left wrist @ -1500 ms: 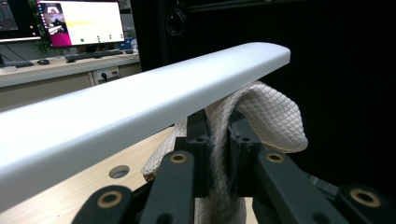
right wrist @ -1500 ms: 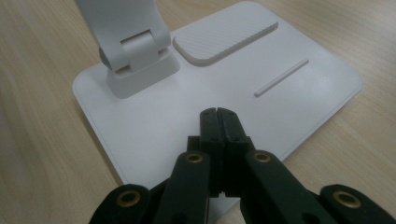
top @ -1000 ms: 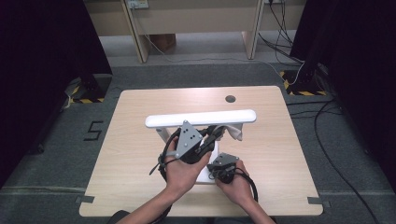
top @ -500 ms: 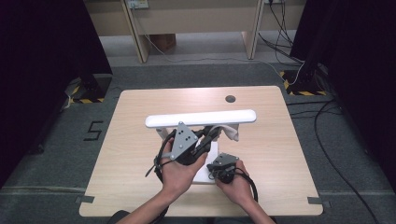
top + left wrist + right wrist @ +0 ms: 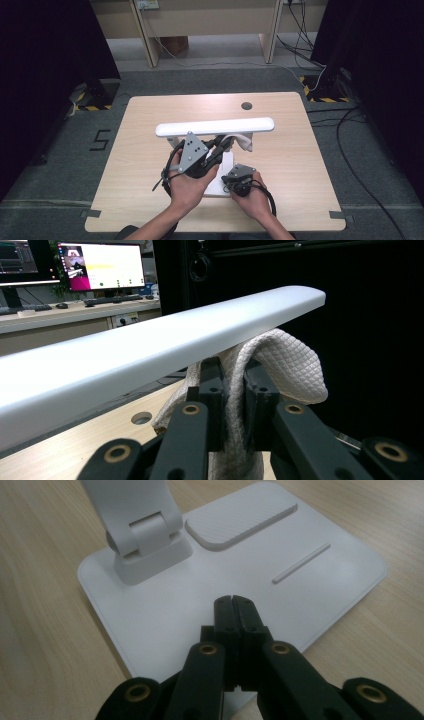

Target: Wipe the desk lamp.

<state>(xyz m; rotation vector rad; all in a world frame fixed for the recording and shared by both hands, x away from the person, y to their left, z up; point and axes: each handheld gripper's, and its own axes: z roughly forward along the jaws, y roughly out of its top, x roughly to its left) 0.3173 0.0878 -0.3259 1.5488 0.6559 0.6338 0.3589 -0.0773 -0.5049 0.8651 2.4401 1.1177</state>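
A white desk lamp stands on the wooden table, its long bar head [image 5: 215, 126] level above its flat base [image 5: 220, 186]. My left gripper [image 5: 223, 146] reaches under the bar and is shut on a white quilted cloth [image 5: 243, 141]. In the left gripper view the cloth [image 5: 285, 365] is pinched in my gripper [image 5: 234, 390] and bulges up against the underside of the bar [image 5: 150, 355]. My right gripper [image 5: 231, 176] is shut with nothing in it. Its tips [image 5: 233, 602] rest low over the lamp base [image 5: 160, 610], near the arm's hinge [image 5: 145, 535].
A round cable hole [image 5: 246, 106] lies in the table behind the lamp. The base carries a ribbed pad [image 5: 240, 522] and a thin slot [image 5: 301, 563]. Cables run over the floor at the right [image 5: 350, 130]. Monitors [image 5: 100, 265] stand on a far desk.
My left gripper has shifted a little to the left under the lamp bar, with the cloth still in its jaws. The right hand has stayed put.
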